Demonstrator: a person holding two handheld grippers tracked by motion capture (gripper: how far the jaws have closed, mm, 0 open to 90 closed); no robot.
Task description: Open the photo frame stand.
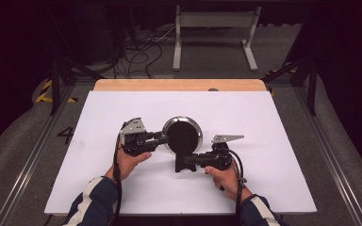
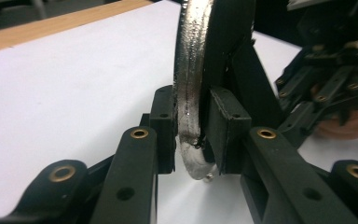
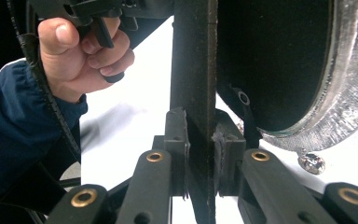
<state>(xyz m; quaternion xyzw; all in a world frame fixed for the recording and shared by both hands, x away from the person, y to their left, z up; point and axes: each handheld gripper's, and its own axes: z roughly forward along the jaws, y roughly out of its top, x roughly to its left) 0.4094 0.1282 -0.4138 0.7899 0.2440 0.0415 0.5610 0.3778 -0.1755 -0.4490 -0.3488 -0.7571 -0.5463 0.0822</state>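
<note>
Both forearms reach in from the near edge, 2 grippers clamped on 1 round mirror at mid-table.

Left gripper is clenched on the mirror's silver rim, pads touching both faces; right gripper grips the black stand leg behind the mirror. I judge the step as steadying or tilting the disc on its stand; next likely calls for 1 hand holding while the other pivots. No containers on the white table.
</note>
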